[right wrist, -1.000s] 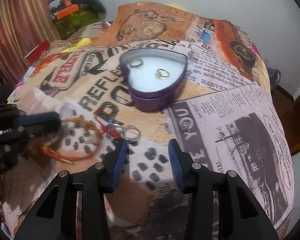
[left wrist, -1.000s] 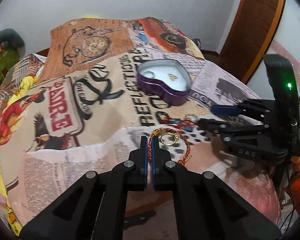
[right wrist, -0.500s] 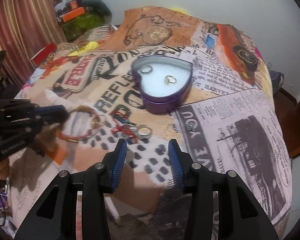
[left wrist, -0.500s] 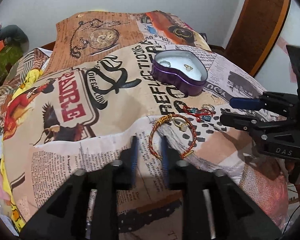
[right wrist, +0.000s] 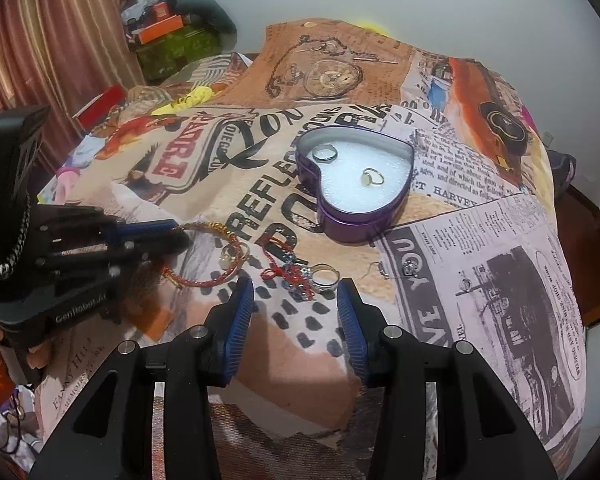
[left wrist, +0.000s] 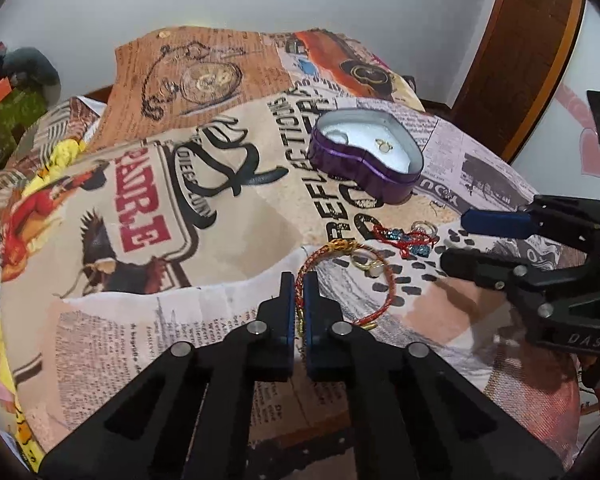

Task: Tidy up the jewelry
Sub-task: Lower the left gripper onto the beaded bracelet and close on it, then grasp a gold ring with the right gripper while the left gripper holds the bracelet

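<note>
Left gripper (left wrist: 299, 292) jaws, apart half a second ago, now closed on bangle (left wrist: 388, 288) cord — grasp made, bangle not lifted, lies on cloth (left wrist: 140, 320). Right gripper (right wrist: 296, 304) wide open, empty, hovers just short of loose ring (right wrist: 325, 276). Tin (right wrist: 340, 220) holds two rings — bangle likely next in.

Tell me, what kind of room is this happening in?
Probably a bedroom at home. The jewelry lies on a printed newspaper-pattern cloth spread over a soft, rounded surface like a bed; there are curtains, a wooden door, and household clutter against the wall.
</note>
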Demonstrator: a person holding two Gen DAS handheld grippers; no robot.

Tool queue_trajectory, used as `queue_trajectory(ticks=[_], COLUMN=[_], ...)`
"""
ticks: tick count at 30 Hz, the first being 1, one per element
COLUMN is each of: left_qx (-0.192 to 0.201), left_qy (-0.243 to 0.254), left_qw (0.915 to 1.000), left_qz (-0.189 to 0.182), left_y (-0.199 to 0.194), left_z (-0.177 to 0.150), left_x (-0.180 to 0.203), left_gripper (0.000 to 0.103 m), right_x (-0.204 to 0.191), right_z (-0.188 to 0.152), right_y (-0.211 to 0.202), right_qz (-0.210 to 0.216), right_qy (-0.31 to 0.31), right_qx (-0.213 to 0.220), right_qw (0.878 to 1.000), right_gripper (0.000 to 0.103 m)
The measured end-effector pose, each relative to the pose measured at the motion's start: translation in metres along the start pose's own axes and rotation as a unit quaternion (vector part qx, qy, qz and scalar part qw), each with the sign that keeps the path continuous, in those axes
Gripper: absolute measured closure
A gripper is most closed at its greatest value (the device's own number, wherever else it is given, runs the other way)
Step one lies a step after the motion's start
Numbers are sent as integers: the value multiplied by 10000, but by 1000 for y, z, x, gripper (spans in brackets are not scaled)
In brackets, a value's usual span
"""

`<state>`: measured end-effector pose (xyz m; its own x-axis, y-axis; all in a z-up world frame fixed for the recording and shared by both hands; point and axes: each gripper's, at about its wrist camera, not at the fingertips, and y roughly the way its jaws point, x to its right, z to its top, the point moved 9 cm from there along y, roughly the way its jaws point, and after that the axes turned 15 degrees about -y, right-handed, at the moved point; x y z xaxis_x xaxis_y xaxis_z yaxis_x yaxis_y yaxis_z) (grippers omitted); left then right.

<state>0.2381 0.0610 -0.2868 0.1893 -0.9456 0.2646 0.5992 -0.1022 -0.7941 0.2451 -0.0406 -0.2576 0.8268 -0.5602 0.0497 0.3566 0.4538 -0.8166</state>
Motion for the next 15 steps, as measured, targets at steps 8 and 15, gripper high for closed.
queue_trajectory(ticks=[8, 15], left_qx=[448, 520], left_qy=[-129, -199], left_qw=[9989, 9984], left_qz=[-89, -38], left_y=[-36, -44], left_z=[14, 14], left_x=[-10, -28], left_gripper=[102, 102], right_x=[-19, -35], right_z=[11, 25], right_y=[3, 18], right_qz=[196, 362], right_qy=[-111, -328], right_qx=[22, -94], right_qw=[9997, 9988], right_gripper=[63, 64])
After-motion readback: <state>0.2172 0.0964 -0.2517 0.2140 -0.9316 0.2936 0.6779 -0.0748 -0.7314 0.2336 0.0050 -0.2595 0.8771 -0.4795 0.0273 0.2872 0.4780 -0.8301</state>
